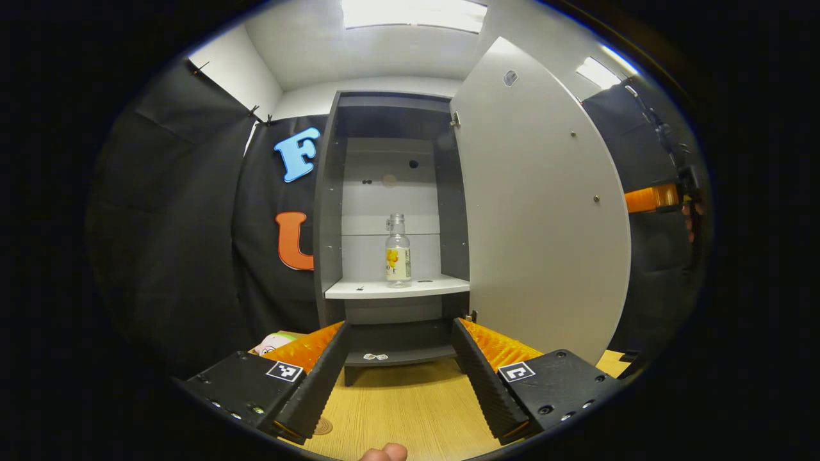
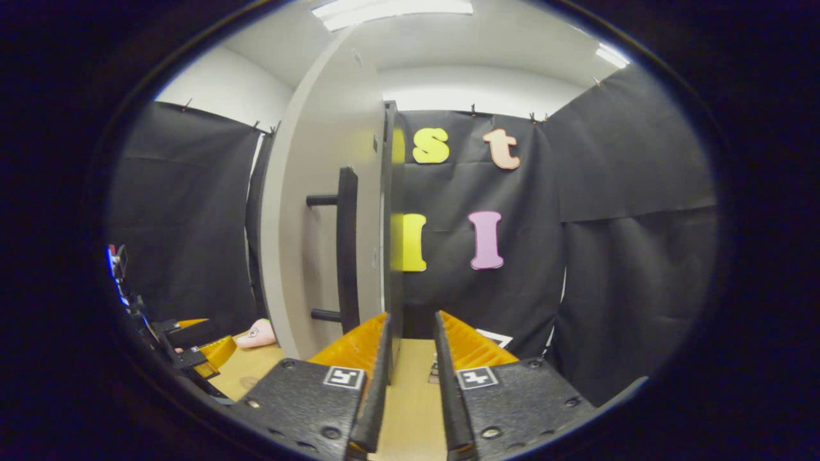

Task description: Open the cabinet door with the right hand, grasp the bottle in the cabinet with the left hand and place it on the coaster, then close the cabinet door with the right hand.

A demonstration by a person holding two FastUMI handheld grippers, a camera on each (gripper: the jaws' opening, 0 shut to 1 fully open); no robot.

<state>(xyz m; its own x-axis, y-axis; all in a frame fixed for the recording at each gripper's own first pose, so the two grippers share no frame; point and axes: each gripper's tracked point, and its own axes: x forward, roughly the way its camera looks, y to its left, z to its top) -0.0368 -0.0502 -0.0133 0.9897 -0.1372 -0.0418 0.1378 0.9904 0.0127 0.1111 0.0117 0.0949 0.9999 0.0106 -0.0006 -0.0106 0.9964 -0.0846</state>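
In the left gripper view a clear bottle (image 1: 398, 251) with a yellow label stands upright on the white shelf (image 1: 435, 286) of the dark cabinet (image 1: 327, 211). The grey door (image 1: 538, 211) is swung wide open to the right. My left gripper (image 1: 401, 330) is open, low over the wooden table in front of the cabinet and well short of the bottle. A small round coaster (image 1: 323, 426) peeks out beside its left finger. In the right gripper view my right gripper (image 2: 413, 323) is open, with the door's edge (image 2: 389, 224) between its fingers, close to the left one. The black handle (image 2: 347, 250) is just left of it.
A pink plush toy (image 1: 272, 344) lies on the wooden table (image 1: 410, 410) left of the cabinet, and shows again (image 2: 256, 334) past the door. Black cloth walls close in on all sides. The other gripper (image 1: 653, 198) shows beyond the door's outer edge.
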